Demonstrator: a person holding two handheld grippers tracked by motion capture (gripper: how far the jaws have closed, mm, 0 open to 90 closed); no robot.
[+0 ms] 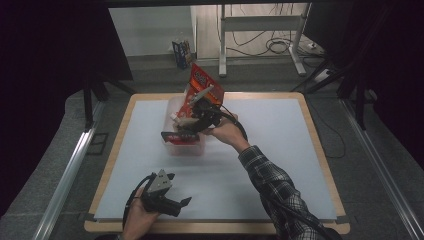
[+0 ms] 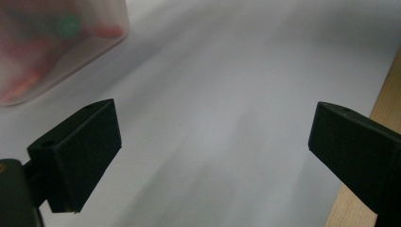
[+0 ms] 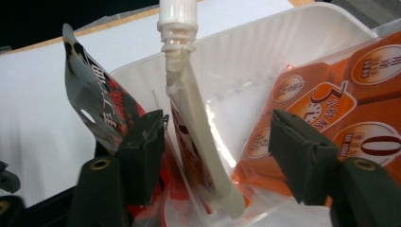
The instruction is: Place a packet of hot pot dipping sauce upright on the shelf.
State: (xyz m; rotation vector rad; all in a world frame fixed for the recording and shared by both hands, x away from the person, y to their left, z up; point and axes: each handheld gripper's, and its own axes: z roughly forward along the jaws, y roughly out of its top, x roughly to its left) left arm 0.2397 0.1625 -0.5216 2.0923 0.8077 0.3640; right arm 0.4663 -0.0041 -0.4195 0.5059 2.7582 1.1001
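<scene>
While the right gripper hangs over the clear plastic tub, its jaws stand apart either side of a flattened white squeeze tube with a screw cap, pads apparently not pressing it. That tube stands nearly upright inside the tub, cap up, between red and orange snack packets. Near the table's front edge, the left gripper rests wide and empty, so the right hand is far nearer.
</scene>
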